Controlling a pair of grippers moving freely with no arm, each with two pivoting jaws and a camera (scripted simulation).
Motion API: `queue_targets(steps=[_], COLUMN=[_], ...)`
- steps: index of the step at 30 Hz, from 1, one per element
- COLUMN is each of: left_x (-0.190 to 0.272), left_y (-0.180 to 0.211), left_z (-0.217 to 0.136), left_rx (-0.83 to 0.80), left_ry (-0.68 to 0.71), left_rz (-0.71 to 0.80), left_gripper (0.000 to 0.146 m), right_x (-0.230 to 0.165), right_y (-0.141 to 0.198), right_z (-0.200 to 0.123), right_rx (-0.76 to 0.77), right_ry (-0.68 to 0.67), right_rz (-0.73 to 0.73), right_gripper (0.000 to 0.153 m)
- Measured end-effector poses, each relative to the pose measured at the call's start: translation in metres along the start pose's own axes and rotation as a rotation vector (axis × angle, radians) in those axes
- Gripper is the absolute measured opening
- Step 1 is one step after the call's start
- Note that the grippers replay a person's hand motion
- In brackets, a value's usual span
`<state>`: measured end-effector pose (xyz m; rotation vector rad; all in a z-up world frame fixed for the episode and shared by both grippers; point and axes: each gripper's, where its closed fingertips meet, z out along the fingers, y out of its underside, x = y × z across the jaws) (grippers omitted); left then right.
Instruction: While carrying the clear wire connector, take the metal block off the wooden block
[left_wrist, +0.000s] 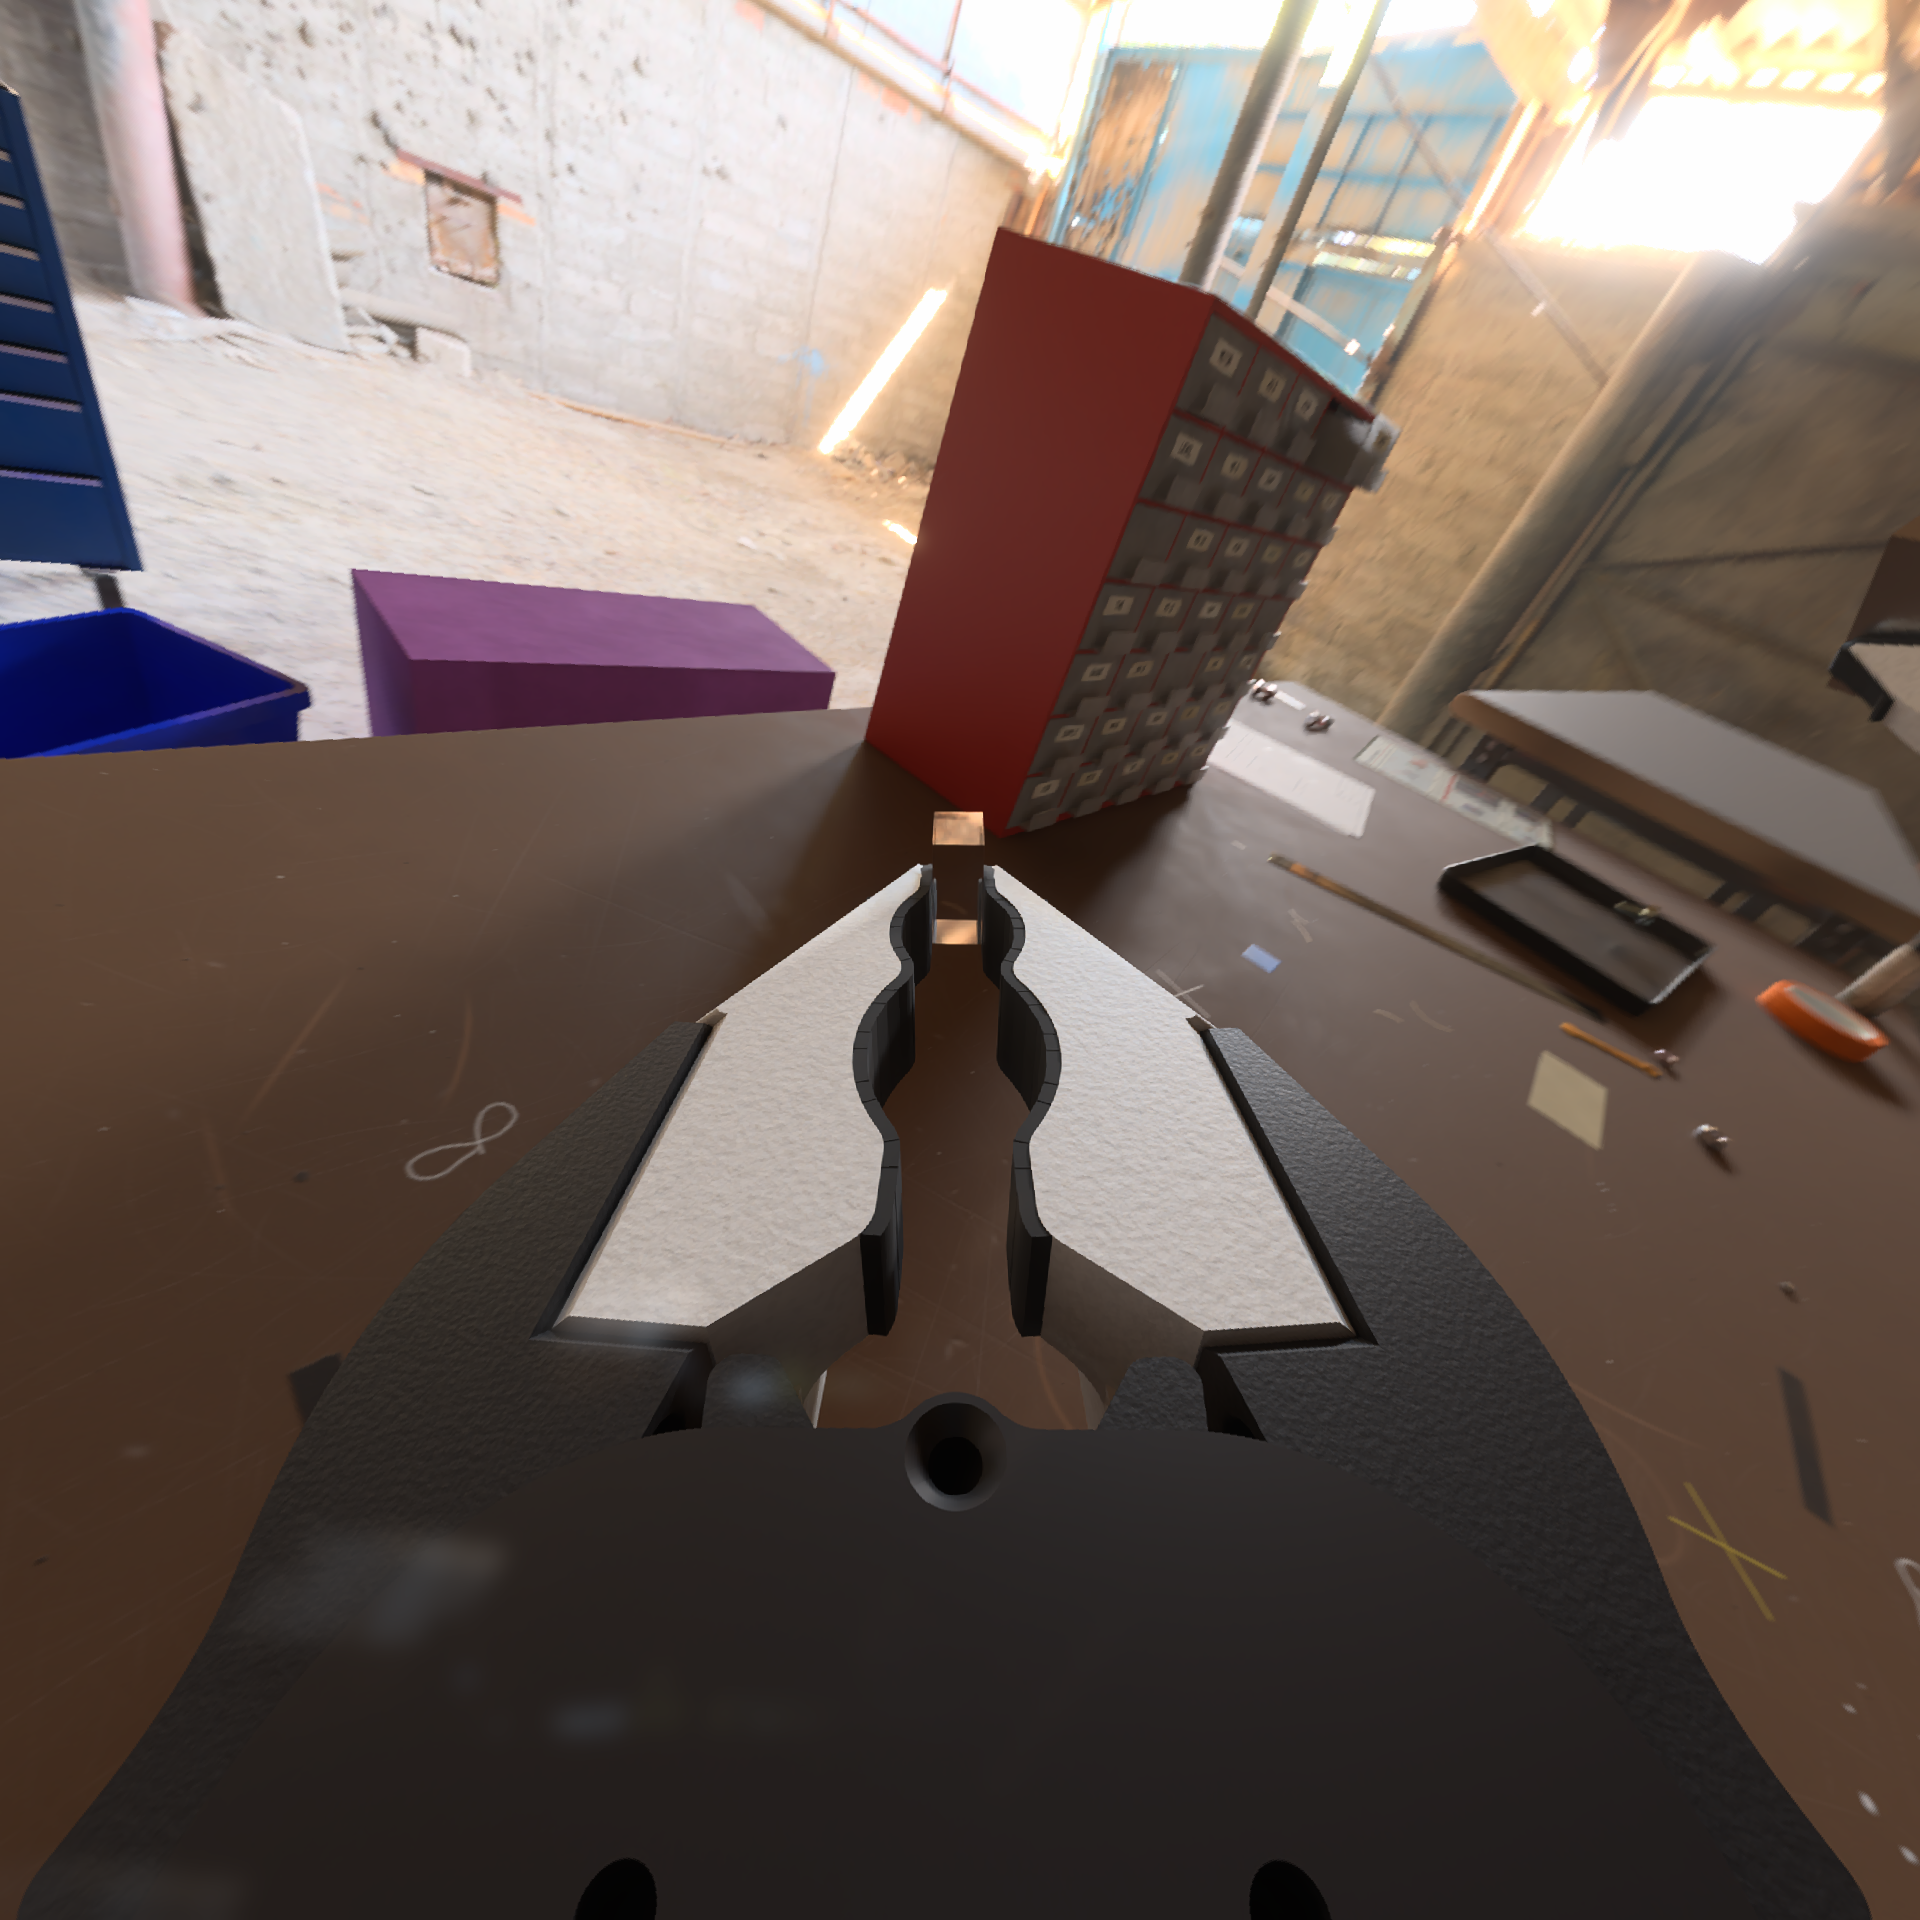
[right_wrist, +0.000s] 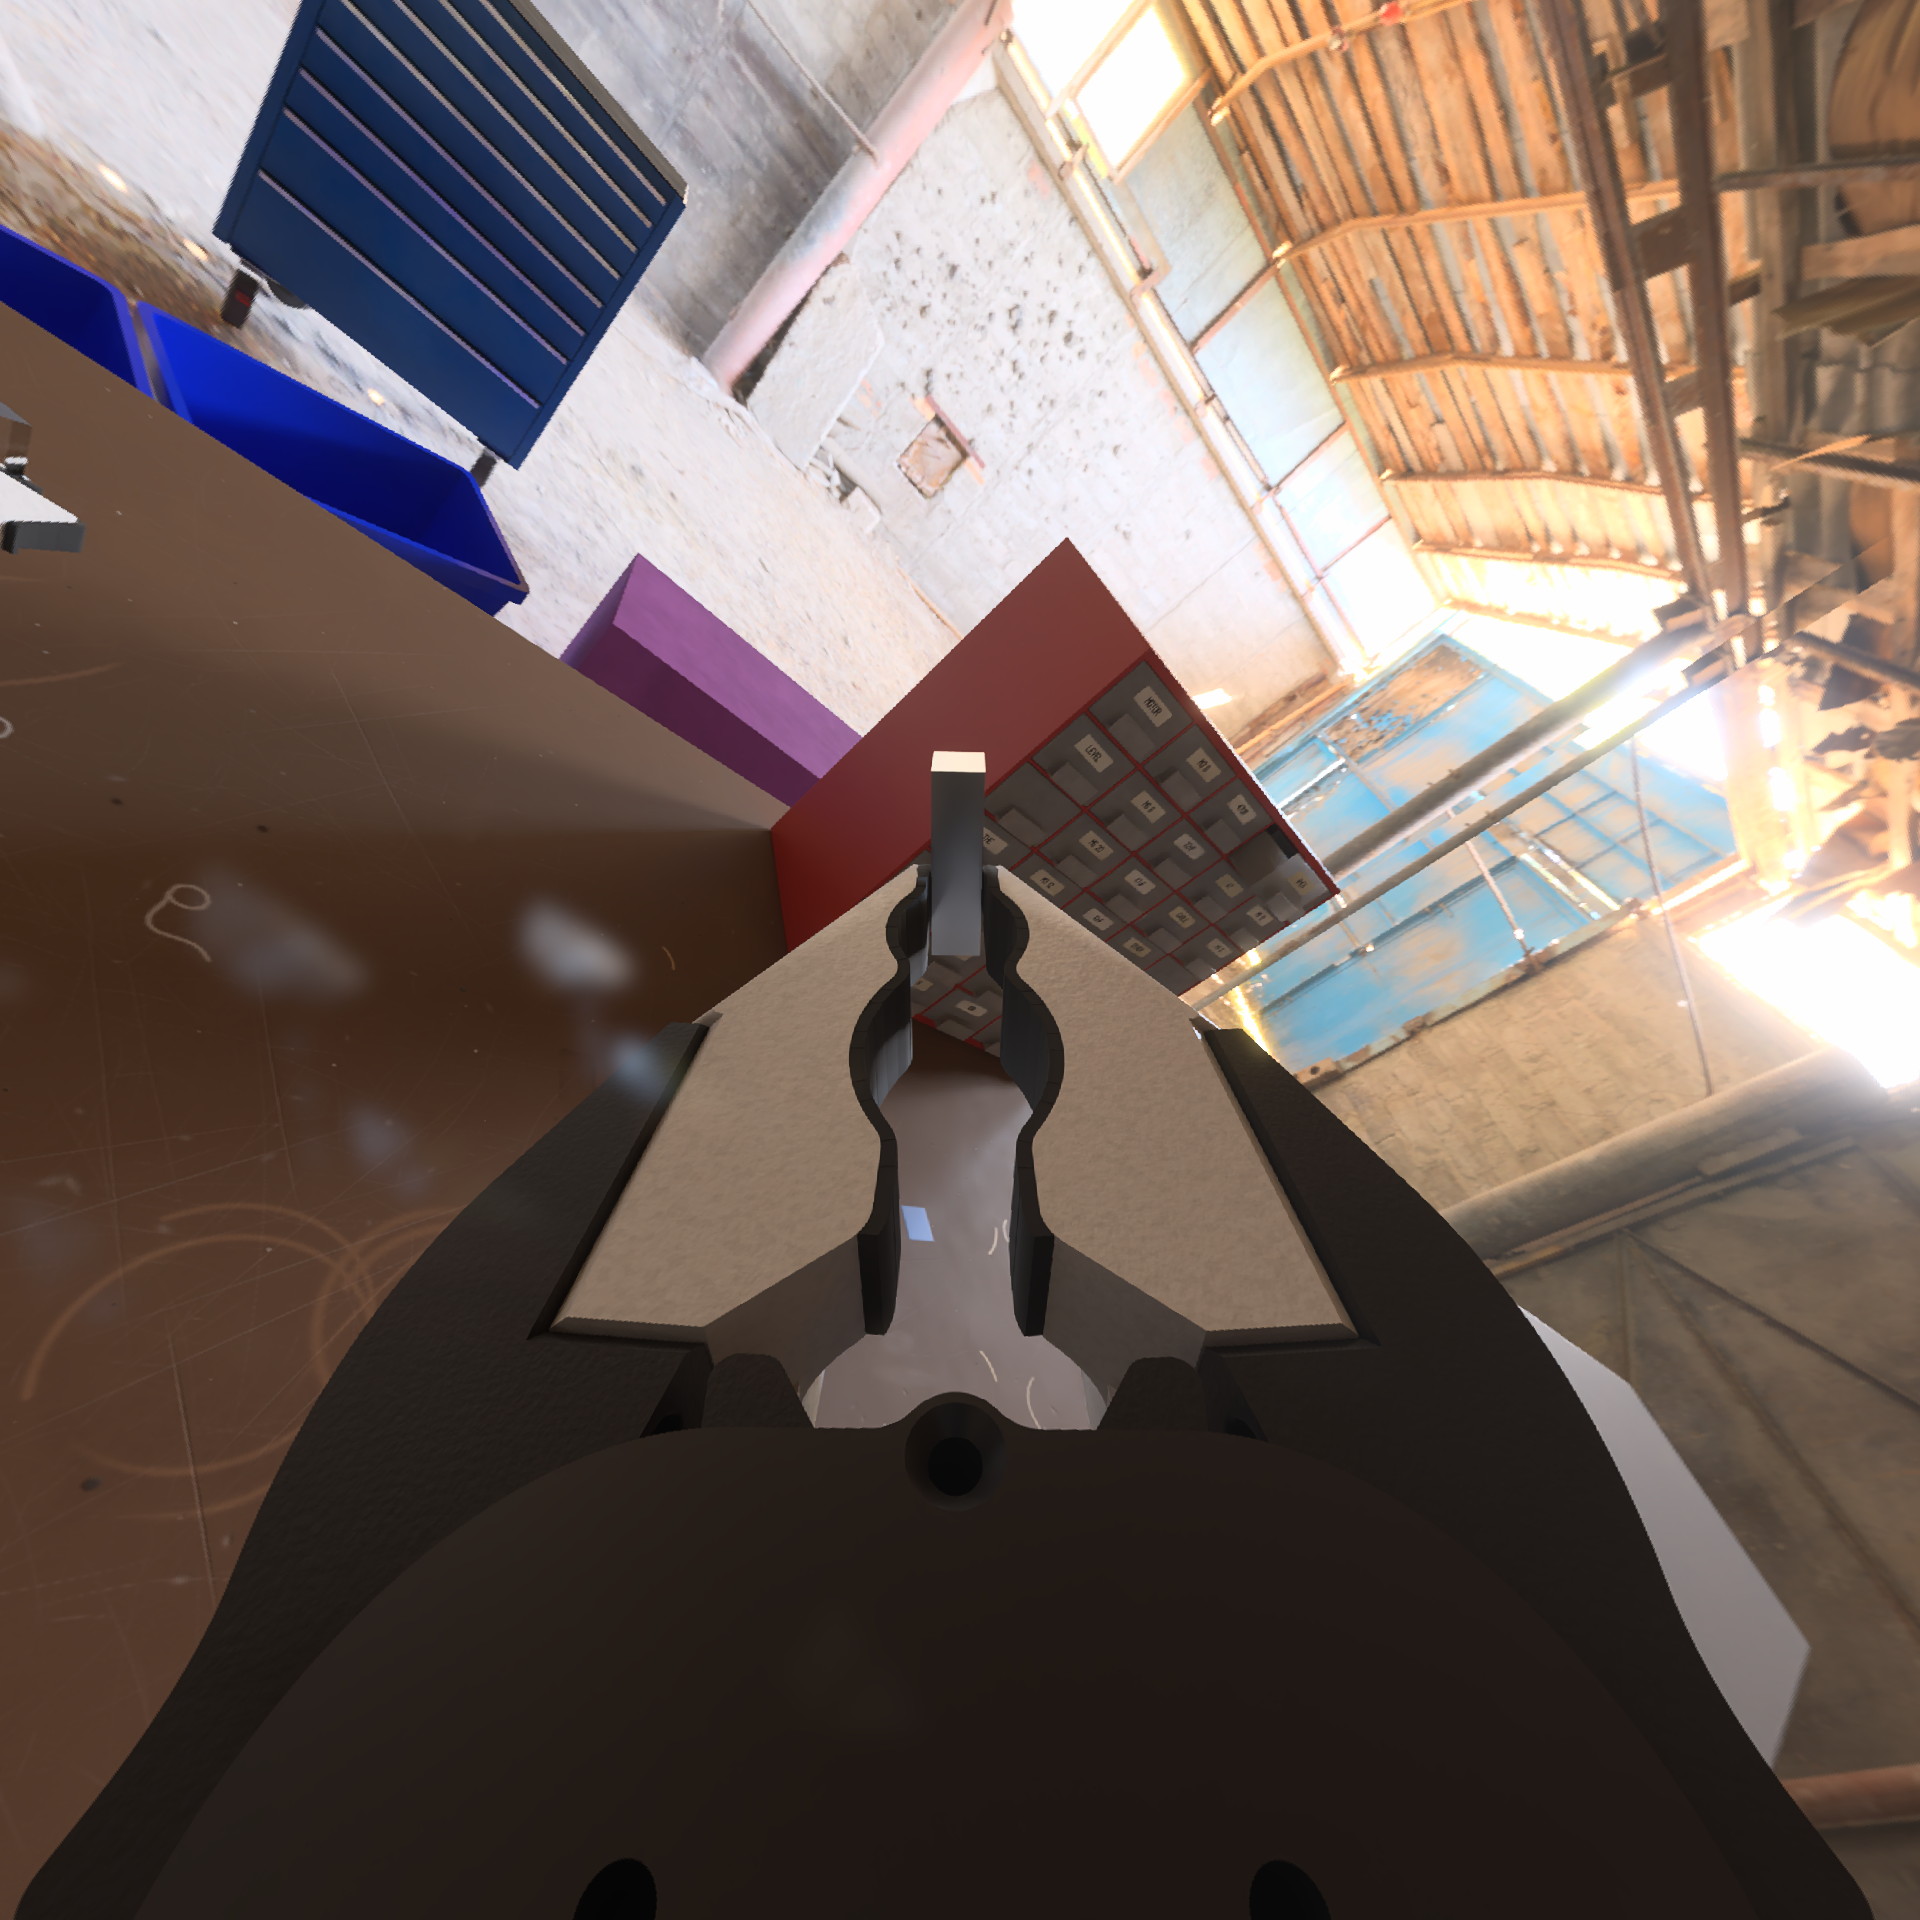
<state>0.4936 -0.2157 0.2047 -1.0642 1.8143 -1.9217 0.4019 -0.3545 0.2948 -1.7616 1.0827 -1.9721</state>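
Note:
My left gripper (left_wrist: 956, 885) is shut on the clear wire connector (left_wrist: 958, 833), a small see-through block that sticks out past the fingertips. It is held above the brown table (left_wrist: 416, 935), just in front of the red drawer cabinet (left_wrist: 1039, 540). My right gripper (right_wrist: 956, 883) is shut on the grey metal block (right_wrist: 958, 821), which stands out beyond its fingertips. It is lifted and rolled, with the table (right_wrist: 312, 935) to its left and the red cabinet (right_wrist: 935, 727) behind it. No wooden block shows in either view.
On the table to the right lie a black tray (left_wrist: 1574, 925), an orange tape roll (left_wrist: 1820, 1018), a thin stick (left_wrist: 1434, 935) and small scraps. A grey board (left_wrist: 1662, 769) lies at the far right. A purple box (left_wrist: 582, 649) and blue bin (left_wrist: 135, 675) stand beyond the table edge.

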Motion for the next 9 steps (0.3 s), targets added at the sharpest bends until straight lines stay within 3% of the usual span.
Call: queue_targets(steps=[5,9], left_x=[0.009,0.017], left_y=[0.001,0.001], left_z=[0.008,0.008], left_rx=[-0.092,-0.043], left_ry=[-0.021,-0.003], left_rz=[0.04,0.045], left_gripper=[0.008,0.008], right_x=[0.008,0.012], right_y=[0.014,0.017], right_z=[0.006,-0.001], right_rx=[-0.092,-0.054], right_ry=[-0.044,-0.004], right_rz=[0.06,0.044], right_gripper=[0.009,0.009])
